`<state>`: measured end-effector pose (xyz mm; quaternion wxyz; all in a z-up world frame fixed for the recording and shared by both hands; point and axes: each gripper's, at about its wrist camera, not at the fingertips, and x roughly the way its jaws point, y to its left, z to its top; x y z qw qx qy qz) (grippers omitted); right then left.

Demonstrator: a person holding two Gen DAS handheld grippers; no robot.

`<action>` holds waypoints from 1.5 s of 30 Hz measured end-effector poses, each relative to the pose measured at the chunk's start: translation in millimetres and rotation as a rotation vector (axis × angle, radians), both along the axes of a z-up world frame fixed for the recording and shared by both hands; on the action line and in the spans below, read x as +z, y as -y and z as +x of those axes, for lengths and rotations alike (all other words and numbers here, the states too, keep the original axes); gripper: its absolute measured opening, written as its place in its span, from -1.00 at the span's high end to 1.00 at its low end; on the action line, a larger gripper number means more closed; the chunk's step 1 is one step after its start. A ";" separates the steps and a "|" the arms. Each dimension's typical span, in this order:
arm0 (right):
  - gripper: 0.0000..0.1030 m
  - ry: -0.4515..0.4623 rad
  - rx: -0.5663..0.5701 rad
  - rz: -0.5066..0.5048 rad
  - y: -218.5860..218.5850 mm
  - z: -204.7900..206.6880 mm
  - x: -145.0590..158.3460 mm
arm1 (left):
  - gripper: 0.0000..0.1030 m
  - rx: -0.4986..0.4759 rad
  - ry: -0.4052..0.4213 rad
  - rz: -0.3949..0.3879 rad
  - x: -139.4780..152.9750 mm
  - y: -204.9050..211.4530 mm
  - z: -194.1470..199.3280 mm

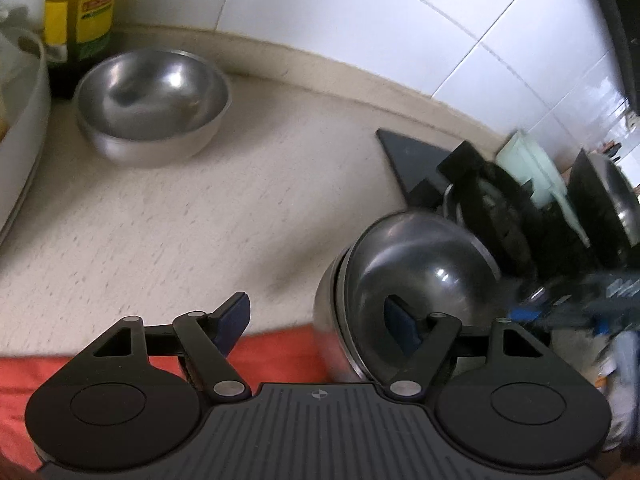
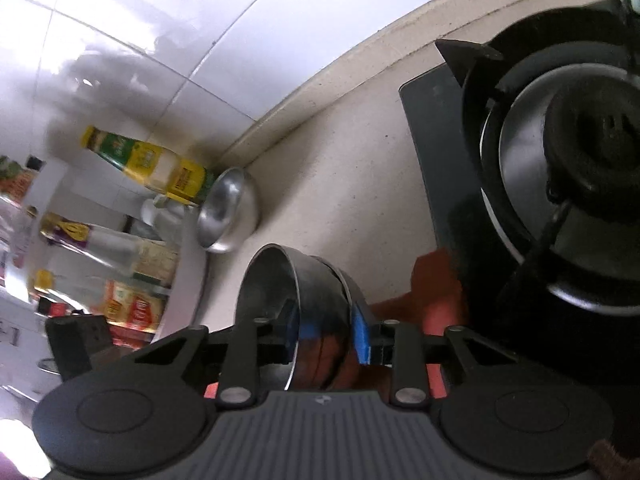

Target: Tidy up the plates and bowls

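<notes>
Right gripper (image 2: 326, 330) is clamped on the rim of nested steel bowls (image 2: 316, 300), held tilted over the counter's front edge. Left gripper (image 1: 316, 326) is spread wide, empty. Another steel bowl (image 1: 154, 106) is set near the counter's (image 1: 240, 200) back corner.

A speckled beige desk (image 1: 192, 208) runs along a white tiled wall (image 1: 360, 12). A yellow-labelled bottle (image 1: 80, 12) stands in the back corner against the tiles. A black gas stove (image 2: 568, 152) sits at one side, with a black burner (image 2: 592, 136) on a metal ring. Orange cloth (image 1: 276, 352) lies along the near edge. More bottles and packets (image 2: 100, 264) crowd a white shelf.
</notes>
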<state>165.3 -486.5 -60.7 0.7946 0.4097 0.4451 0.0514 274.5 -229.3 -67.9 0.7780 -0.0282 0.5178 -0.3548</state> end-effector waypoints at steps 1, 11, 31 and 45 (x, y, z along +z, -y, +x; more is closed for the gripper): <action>0.52 -0.025 -0.004 -0.010 -0.2 0.2 -3.2 | -0.55 -0.006 0.003 -0.001 1.3 1.5 -0.4; 0.52 -0.108 0.200 -0.082 -23.2 2.8 -10.3 | -0.63 -0.029 0.089 -0.044 18.5 27.0 10.8; 0.44 -0.019 0.128 -0.102 -22.1 10.0 21.5 | -0.62 -0.134 0.005 0.043 26.2 27.2 -13.0; 0.38 -0.084 0.135 -0.134 -28.8 12.7 10.3 | -0.67 -0.052 -0.053 0.043 7.7 13.4 -0.7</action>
